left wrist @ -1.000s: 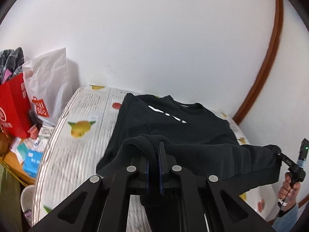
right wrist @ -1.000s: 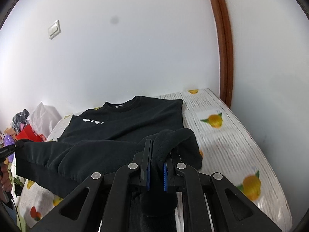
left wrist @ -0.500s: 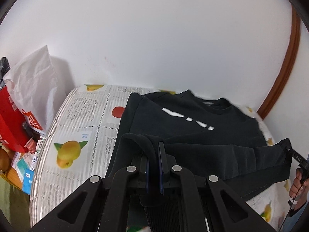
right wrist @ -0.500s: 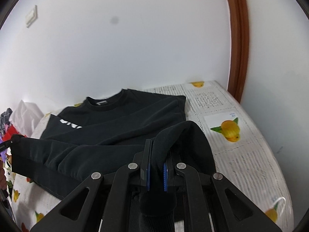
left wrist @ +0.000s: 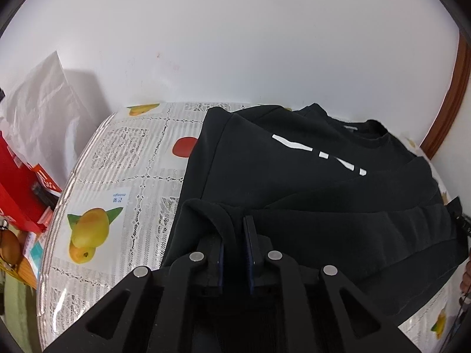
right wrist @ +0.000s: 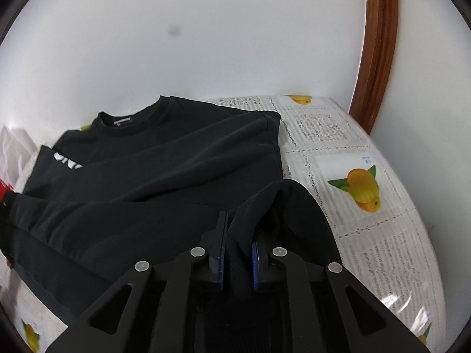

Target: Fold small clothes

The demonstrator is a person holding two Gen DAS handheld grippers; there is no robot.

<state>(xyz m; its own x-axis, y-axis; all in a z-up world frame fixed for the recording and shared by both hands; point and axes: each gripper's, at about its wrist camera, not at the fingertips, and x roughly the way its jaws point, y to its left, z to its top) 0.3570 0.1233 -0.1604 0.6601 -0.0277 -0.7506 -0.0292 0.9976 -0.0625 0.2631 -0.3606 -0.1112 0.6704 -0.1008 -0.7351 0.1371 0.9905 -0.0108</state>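
On fruit-print desk cover (left wrist: pixel 123 158) against white wall (left wrist: pixel 235 44), black sweatshirt (left wrist: pixel 294 176); both jaws pinched its hem; door frame (right wrist: pixel 379 44) at 2 o'clock.

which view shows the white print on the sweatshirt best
The left wrist view: the white print runs nearly whole across the black sweatshirt. In the right wrist view only its end shows, small and blurred, near the frame's left edge.
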